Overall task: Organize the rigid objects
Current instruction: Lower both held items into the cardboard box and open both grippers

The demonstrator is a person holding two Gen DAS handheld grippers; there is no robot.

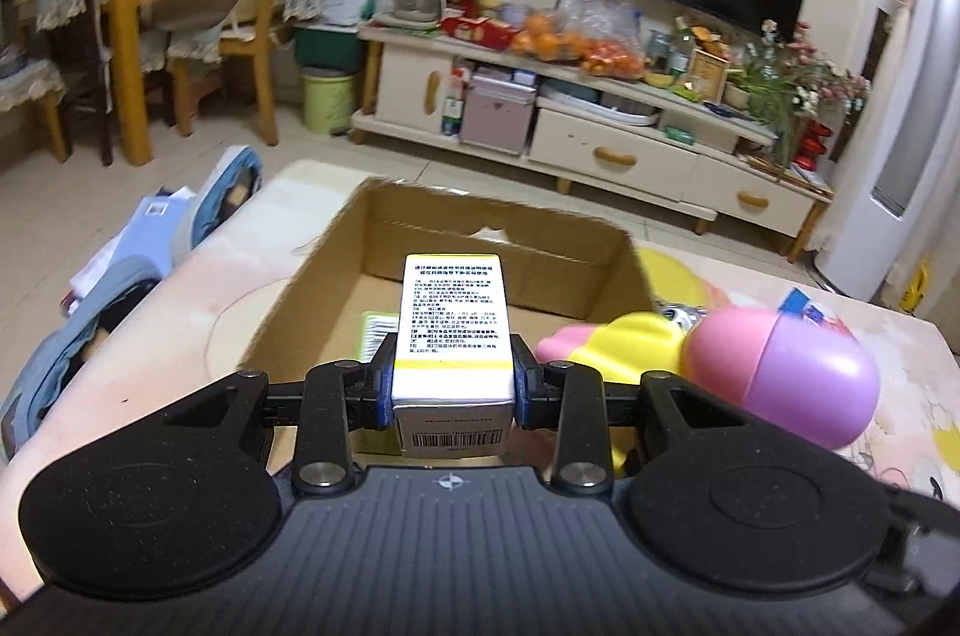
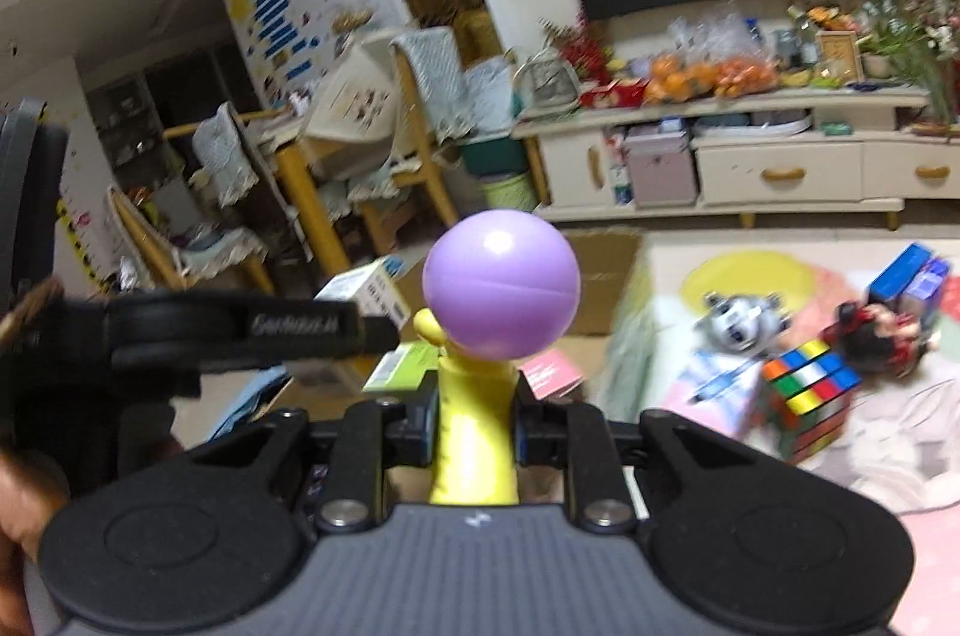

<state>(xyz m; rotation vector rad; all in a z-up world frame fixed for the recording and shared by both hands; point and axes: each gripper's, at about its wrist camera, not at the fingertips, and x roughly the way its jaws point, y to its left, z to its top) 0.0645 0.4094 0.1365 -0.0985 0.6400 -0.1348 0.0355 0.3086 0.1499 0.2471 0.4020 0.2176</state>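
Note:
My left gripper (image 1: 454,373) is shut on a white and yellow medicine box (image 1: 451,312), held lengthwise above the open cardboard carton (image 1: 384,228). A green packet (image 1: 375,333) lies on the carton's floor. My right gripper (image 2: 474,426) is shut on the yellow body of a toy (image 2: 474,444) with a round purple head (image 2: 501,282). In the left wrist view the same toy (image 1: 780,372) shows pink and purple just right of the carton. The right wrist view has the left gripper's black side (image 2: 240,330) at left, carrying the medicine box (image 2: 366,288).
On the patterned table (image 2: 900,456) lie a colour cube (image 2: 810,396), a silver robot toy (image 2: 741,318), a dark-haired doll (image 2: 876,330) and a blue box (image 2: 906,270). A pink box (image 2: 552,372) sits in the carton. Clothes (image 1: 120,288) hang off the table's left side.

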